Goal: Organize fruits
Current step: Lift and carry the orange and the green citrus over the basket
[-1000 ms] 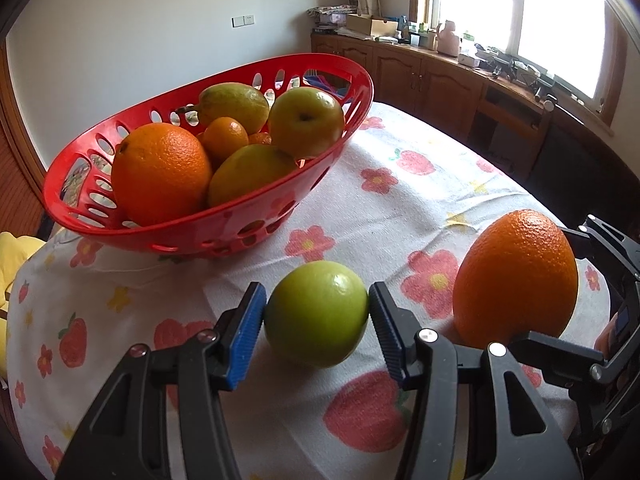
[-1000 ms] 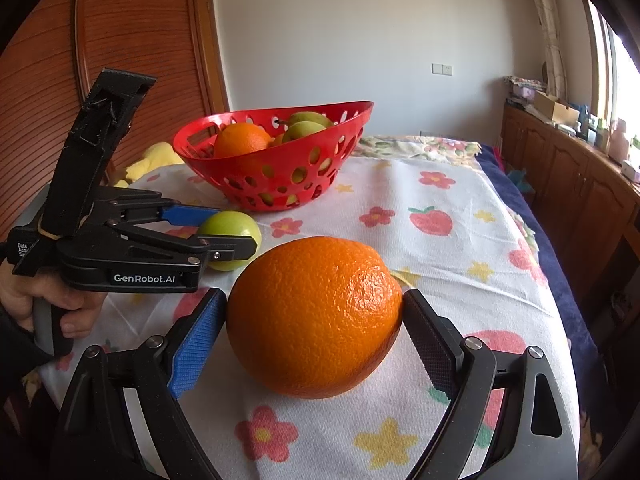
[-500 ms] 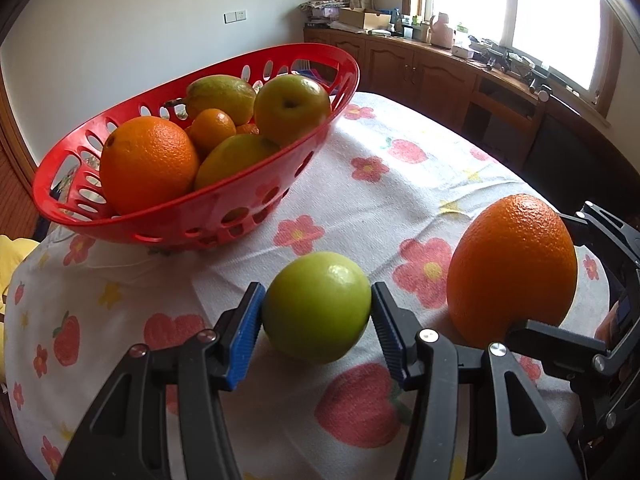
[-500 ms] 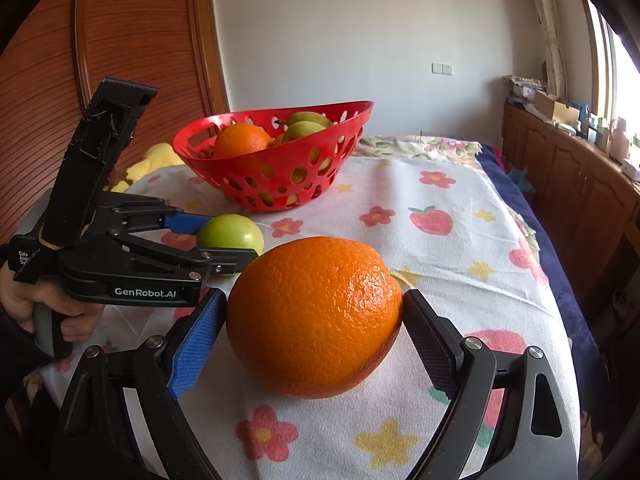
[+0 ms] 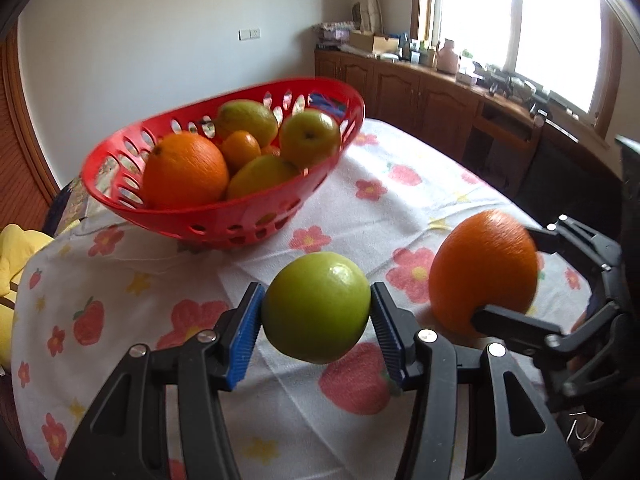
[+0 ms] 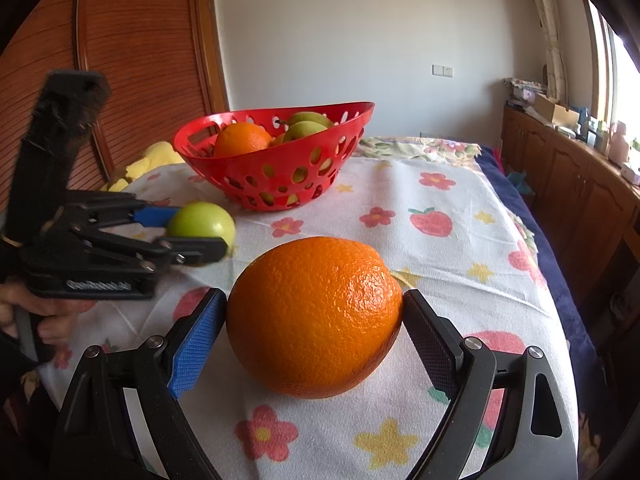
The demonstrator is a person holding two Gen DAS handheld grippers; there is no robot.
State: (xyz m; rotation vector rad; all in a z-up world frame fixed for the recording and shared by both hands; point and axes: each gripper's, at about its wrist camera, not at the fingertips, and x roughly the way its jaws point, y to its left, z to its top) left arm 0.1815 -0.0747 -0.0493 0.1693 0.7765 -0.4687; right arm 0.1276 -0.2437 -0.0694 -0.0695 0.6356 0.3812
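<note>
Left gripper (image 5: 316, 320): clenched on green apple (image 5: 316, 307), both blue pads pressing its sides; apple lifted clear of tablecloth (image 5: 280, 408), shadow below it.
Green apple, axis: round, stem end not visible (cannot tell which way it points).
Right gripper (image 6: 314, 340): around big orange (image 6: 314, 316), pads at both flanks, touching or just beside; orange resting on the cloth.
Big orange, axis: slightly egg-shaped, long axis tilted, narrower end up.
Red basket (image 5: 256, 224): farther back on the cloth, well apart from both grippers; holding an orange, a small orange, green-yellow fruits.
Hand (image 6: 38, 312): gripping left handle.
</note>
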